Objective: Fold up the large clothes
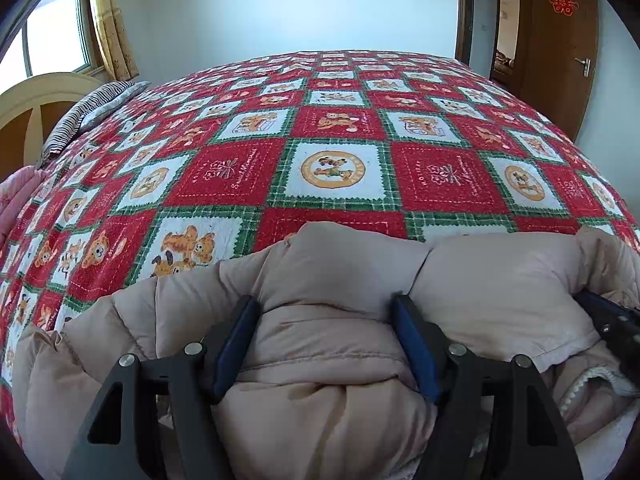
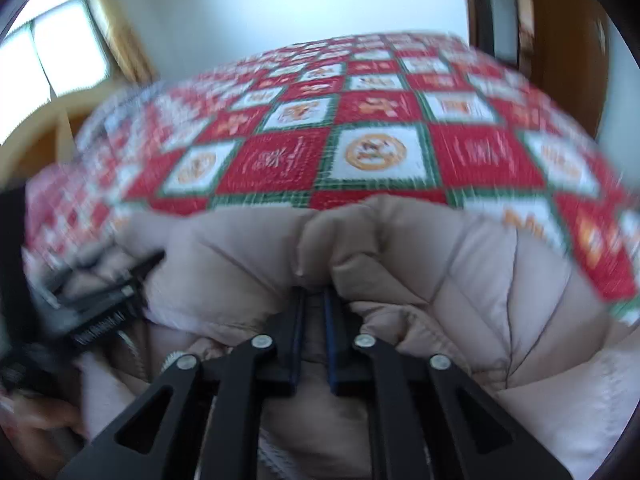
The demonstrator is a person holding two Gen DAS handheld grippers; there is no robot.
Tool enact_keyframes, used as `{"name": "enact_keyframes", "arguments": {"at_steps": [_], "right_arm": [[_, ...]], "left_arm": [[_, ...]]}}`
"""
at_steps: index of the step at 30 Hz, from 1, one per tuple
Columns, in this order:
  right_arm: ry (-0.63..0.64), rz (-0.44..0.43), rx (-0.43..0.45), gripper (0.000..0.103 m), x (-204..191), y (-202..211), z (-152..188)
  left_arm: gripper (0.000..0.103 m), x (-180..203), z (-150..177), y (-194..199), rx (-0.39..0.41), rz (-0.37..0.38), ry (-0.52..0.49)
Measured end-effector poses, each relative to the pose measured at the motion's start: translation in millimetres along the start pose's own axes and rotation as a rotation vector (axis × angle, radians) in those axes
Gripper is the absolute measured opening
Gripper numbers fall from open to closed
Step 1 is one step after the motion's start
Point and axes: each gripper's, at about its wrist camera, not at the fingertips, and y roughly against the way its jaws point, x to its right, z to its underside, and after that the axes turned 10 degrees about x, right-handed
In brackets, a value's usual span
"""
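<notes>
Black linkage arms of the left gripper fill the bottom of the left wrist view, its blue-padded jaws standing wide with a fat roll of the beige puffer coat between them. The padding bulges against both pads, so this looks like a grip on a thick bundle, likely to hold one side of the fold steady.

At about 3 o'clock in that view, the dark tip of the right gripper pokes in over the coat's edge. In the right wrist view, which is blurred, the right gripper has its jaws drawn almost together, pinching a thin ridge of coat fabric at the centre. The left gripper appears there at 9 o'clock, with part of a hand at 8 o'clock.

Both grips sit along the coat's far edge, probably so the two hands can carry it over together.

Quilted in broad puffy channels, the coat is pale beige with a lighter lining showing at 4 o'clock, beside a white cord. It lies bunched on the near edge of a bed, on a red, white and green teddy-bear quilt that stretches away toward 12 o'clock.
</notes>
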Motion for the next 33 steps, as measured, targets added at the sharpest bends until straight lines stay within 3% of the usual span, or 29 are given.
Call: {"name": "enact_keyframes", "arguments": {"at_steps": [3,7,10,22,29,31,32,33], "right_arm": [[0.057,0.048,-0.013,0.009,-13.6,-0.4,1.8],[0.264,0.168,-0.052,0.009,-43.8,2.3,8.1],[0.263,0.186,-0.070,0.009,-39.1,-0.4,4.8],[0.336,0.269,0.017,0.010,-46.1,-0.3,14.7],[0.348,0.278,0.013,0.013,-51.1,6.8,12.8],[0.326,0.280,0.029,0.017,-53.7,18.9,13.8],[0.315,0.277,0.038,0.025,-54.6,23.8,14.0],[0.299,0.269,0.055,0.046,-55.3,31.4,14.6]], "left_arm": [[0.073,2.0,-0.3,-1.8,0.000,-0.016,-0.010],[0.073,1.8,-0.2,-1.8,0.001,-0.019,-0.008],[0.074,4.1,0.1,-1.8,0.001,-0.032,-0.021],[0.076,6.4,-0.9,-2.4,-0.002,-0.052,-0.032],[0.090,6.3,-2.3,3.6,-0.036,-0.100,-0.048],[0.090,3.4,-1.8,10.0,-0.051,-0.089,-0.051],[0.090,1.7,-1.2,13.2,-0.056,-0.084,-0.048],[0.090,-0.3,-0.6,17.7,-0.058,-0.078,-0.041]]}}
